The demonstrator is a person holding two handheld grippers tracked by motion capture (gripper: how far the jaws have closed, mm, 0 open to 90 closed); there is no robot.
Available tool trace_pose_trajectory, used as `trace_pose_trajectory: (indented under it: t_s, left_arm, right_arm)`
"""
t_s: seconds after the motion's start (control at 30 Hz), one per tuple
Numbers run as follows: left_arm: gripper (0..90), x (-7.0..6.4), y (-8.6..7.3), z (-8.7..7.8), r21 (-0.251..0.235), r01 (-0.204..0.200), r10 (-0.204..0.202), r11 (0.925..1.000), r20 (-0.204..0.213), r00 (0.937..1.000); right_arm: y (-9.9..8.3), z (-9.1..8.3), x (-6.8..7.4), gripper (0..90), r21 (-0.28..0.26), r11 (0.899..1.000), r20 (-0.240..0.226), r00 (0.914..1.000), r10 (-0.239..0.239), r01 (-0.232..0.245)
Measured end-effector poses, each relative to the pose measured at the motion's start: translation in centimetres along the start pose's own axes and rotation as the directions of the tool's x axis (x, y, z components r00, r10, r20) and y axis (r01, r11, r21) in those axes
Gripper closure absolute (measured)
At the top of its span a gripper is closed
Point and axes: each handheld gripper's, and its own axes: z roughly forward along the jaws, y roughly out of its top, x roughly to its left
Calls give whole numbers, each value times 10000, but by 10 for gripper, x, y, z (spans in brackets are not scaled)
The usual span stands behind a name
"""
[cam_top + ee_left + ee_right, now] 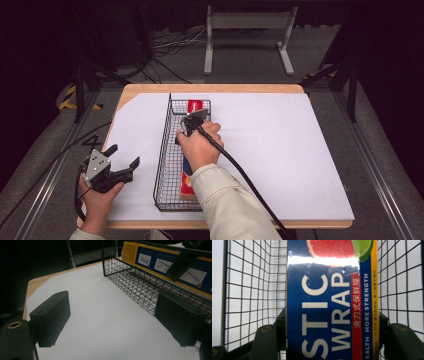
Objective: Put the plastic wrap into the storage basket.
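The plastic wrap box (329, 305) lies inside the wire basket (162, 165), which sits on the white sheet (280, 150) covering the table (150, 89). In the right gripper view the box passes straight between the two black jaws, one pressed to each long side, so the right gripper (189, 126) appears clamped on it; whether the pads truly bite or merely touch is hard to judge, since the box hides their faces. The box's long axis runs along the basket's length, from the person's edge of the table toward the far edge, with its printed face up. The left gripper (121, 160) hovers over the sheet just left of the basket, its jaws spread wide with nothing between them.
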Motion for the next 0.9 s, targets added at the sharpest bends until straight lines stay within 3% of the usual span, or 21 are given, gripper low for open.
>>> trace_pose_trajectory:
  t_s: [0.57, 0.9]
  left_arm:
    - [132, 2, -1, -1, -15, 133, -133, 9999, -53, 9999]
    - [132, 2, -1, -1, -18, 145, -145, 9999, -50, 9999]
  right_arm:
    - [-5, 17, 5, 394, 292, 9993, 320, 9992, -245, 236]
    - [-4, 18, 6, 384, 344, 9994, 339, 9994, -58, 46]
